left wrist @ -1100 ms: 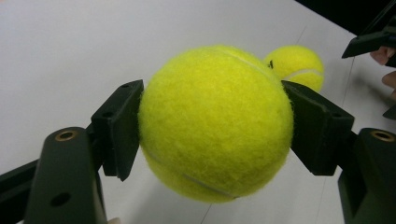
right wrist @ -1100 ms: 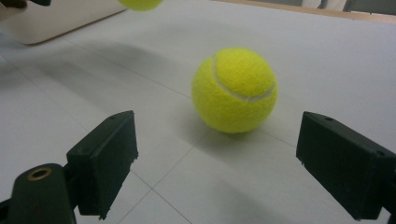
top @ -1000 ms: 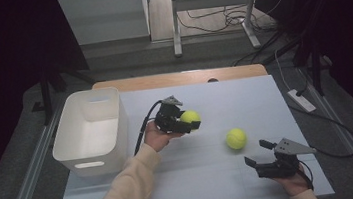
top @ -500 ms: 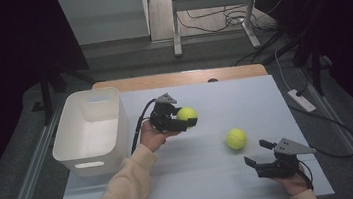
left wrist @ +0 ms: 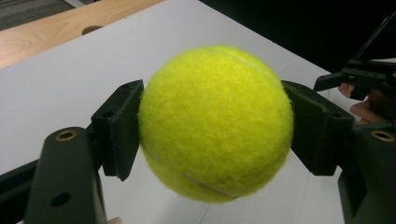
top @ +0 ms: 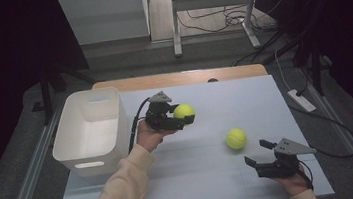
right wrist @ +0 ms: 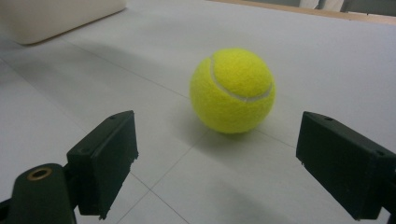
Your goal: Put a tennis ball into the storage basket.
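Two tennis balls are in play at my table. One ball point(top: 184, 111) sits clamped in my left gripper point(top: 179, 117), lifted off the mat point(top: 265, 99), the pads point(left wrist: 119, 128) pressing on its sides at the widest girth (the felt bulges a little past the pad edges in the left gripper view). A white bin point(top: 92, 131) stands just behind and beside that gripper's hand, on the side away from the jaws.

My right gripper point(top: 261, 154) rests low with its jaws spread wide and nothing between them. The second ball point(top: 236, 138) lies on the mat just ahead of those open jaws, near but not touching them, its seam point(right wrist: 233, 91) curving across the face that looks at me.

I judge these balls light and springy, with fuzzy felt that grips well against the pads, so slipping is unlikely once the squeeze is centred. Being round, the loose ball may roll off at a nudge from one jaw. I would take it as the left one is taken: pads on opposite sides at the middle, not high on the crown, where it could squirt out. Nothing here is fragile; a firm close should do no harm.
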Available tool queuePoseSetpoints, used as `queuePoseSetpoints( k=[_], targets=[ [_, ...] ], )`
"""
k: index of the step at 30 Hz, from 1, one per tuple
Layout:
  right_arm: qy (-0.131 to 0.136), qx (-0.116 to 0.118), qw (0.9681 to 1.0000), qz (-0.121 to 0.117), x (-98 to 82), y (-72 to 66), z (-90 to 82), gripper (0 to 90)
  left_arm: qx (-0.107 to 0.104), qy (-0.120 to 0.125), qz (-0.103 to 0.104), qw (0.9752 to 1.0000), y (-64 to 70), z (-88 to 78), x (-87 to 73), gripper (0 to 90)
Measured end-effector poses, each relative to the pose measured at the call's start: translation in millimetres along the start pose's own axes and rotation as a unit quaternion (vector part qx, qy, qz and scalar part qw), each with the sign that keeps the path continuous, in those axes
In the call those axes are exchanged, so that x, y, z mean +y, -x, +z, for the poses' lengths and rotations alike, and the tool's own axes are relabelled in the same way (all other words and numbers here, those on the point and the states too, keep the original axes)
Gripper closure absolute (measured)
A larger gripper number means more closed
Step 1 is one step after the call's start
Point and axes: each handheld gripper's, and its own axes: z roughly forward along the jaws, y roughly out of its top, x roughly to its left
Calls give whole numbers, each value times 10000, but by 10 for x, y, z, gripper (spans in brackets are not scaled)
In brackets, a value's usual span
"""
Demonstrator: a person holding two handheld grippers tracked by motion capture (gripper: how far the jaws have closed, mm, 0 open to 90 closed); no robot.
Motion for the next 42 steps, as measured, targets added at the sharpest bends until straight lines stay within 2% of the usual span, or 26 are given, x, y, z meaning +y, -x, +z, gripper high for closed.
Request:
queuePoseSetpoints(
  k=[24, 42],
  targets=[
    [30, -14, 10000, 3, 3, -4, -5, 126, 67, 304, 47, 9995, 30, -233, 79, 272],
    [31, -23, 10000, 7, 5, -7, -2, 126, 176, 599, 54, 9980, 35, -463, 126, 272]
  ],
)
